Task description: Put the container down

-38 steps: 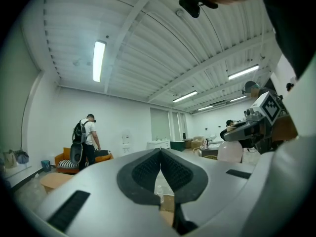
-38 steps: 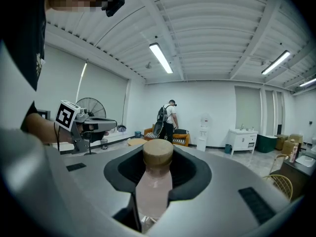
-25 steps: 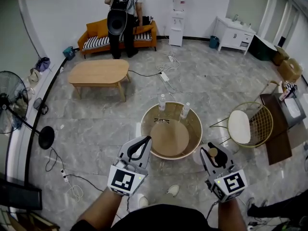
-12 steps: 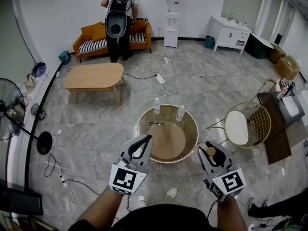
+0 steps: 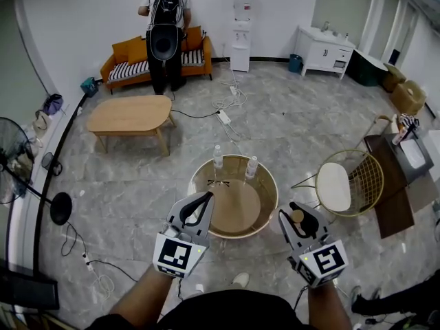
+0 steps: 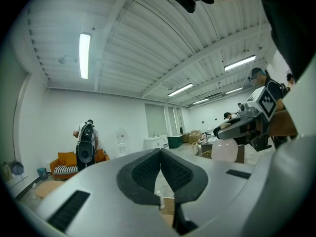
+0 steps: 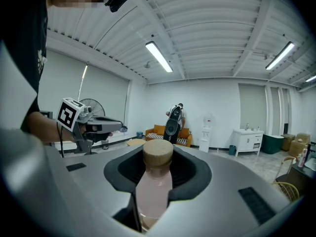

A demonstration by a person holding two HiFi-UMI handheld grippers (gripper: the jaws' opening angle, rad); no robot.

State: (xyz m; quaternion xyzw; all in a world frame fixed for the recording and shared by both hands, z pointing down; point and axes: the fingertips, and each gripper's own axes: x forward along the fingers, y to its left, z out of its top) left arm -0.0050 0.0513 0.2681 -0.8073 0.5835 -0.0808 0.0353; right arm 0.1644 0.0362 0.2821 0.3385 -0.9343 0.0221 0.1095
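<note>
The container [image 7: 154, 186] is a pale pink bottle with a cork-coloured cap [image 7: 158, 152]. My right gripper [image 7: 158, 168] is shut on its neck and holds it upright. In the head view the right gripper [image 5: 300, 220] hangs in the air just right of the round tan table [image 5: 269, 205], with the cap [image 5: 296, 216] showing between the jaws. My left gripper [image 5: 200, 207] is over the table's near left rim. Its jaws meet at the tips and hold nothing, as the left gripper view [image 6: 160, 155] shows.
On the round table's far side stand two water bottles [image 5: 218, 156] [image 5: 251, 166] and a pair of glasses [image 5: 218, 182]. A wire chair [image 5: 346, 183] is to the right and an oval coffee table [image 5: 130, 113] at far left. A person [image 5: 163, 33] stands by the orange sofa. Cables trail on the floor.
The head view has shifted a little, so the round table sits slightly lower and further left. Both grippers keep their pose, and the right one still holds the container.
</note>
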